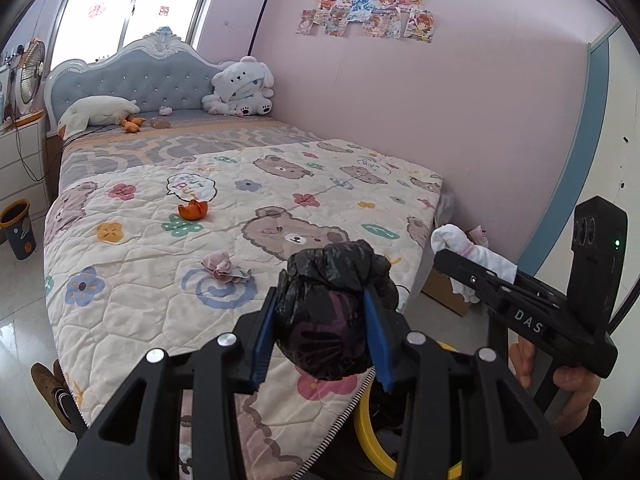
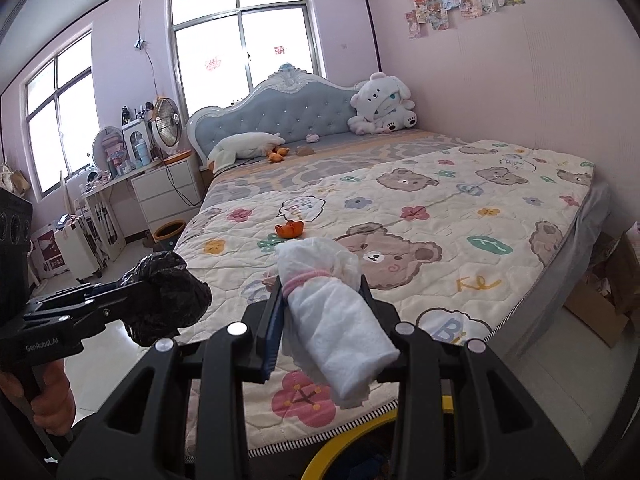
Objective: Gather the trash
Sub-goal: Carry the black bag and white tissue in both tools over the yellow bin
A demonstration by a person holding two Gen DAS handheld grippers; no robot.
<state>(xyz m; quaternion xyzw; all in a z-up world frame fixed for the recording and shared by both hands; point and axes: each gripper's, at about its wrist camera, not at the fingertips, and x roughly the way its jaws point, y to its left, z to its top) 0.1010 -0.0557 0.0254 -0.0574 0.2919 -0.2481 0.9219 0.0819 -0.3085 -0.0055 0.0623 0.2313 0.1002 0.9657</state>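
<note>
My left gripper (image 1: 324, 320) is shut on a crumpled black plastic bag (image 1: 332, 312), held above the foot of the bed; it also shows in the right wrist view (image 2: 168, 296). My right gripper (image 2: 322, 312) is shut on a rolled white cloth with a pink band (image 2: 336, 320), which also shows in the left wrist view (image 1: 472, 256). An orange peel (image 1: 193, 209) and a crumpled pink tissue (image 1: 224, 267) lie on the bear-print quilt (image 1: 160, 300). A yellow-rimmed bin (image 1: 366, 432) sits below the grippers at the bed's foot.
A dark waste bin (image 1: 18, 228) stands on the floor left of the bed. Plush toys (image 1: 240, 88) sit at the headboard. A cardboard box (image 2: 600, 304) stands by the right wall. Shoes (image 1: 52, 388) lie beside the bed.
</note>
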